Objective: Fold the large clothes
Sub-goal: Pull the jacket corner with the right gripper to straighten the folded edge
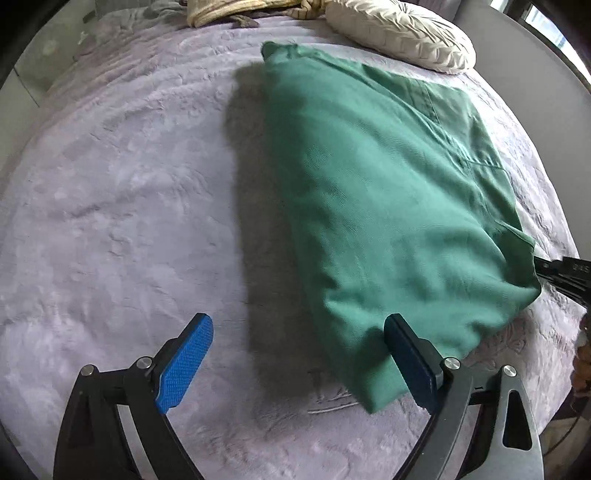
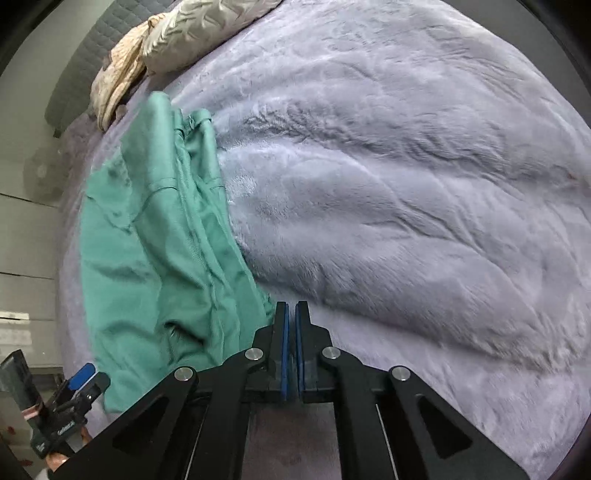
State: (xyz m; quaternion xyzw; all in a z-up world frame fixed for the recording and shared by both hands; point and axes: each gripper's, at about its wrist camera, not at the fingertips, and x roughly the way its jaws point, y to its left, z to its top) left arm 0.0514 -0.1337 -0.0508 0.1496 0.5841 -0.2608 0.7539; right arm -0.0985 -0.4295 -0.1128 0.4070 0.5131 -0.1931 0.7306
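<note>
- At the bottom of the left wrist view, the left claw (image 1: 297,354) stands wide apart, its two blue pads pointing down at the bed. Nothing is pinched between them.
- Its right-hand pad (image 1: 408,360) lies against the near edge of the green garment (image 1: 376,192); whether it presses on the cloth I cannot tell. Its left-hand pad (image 1: 184,363) is over bare blanket.
- Along the bottom centre of the right wrist view, the right claw (image 2: 291,314) has its pads drawn together with only a thin slit between them, and no cloth is caught in it. Its tips sit just beside the garment's lower right corner, over the blanket.
- Seen from the left wrist, the green garment lies folded into a long slab, running from the lower centre of the frame up toward the upper centre, with a loose layer and seams showing along its right side. It casts a dark shadow on the blanket to its left.
- Seen from the right wrist, the same garment (image 2: 162,236) fills the left part of the frame, rumpled in lengthwise folds.
- Under it all spreads a plush lilac-grey blanket (image 1: 122,192) covering the bed.
- Toward the upper right of the left wrist view, a cream ruched pillow (image 1: 402,33) rests near the garment's far end; beside it, at top centre, is a bunched yellowish cloth (image 1: 236,11).
- At the lower left of the right wrist view, part of the left claw is visible, showing one blue pad.
</note>
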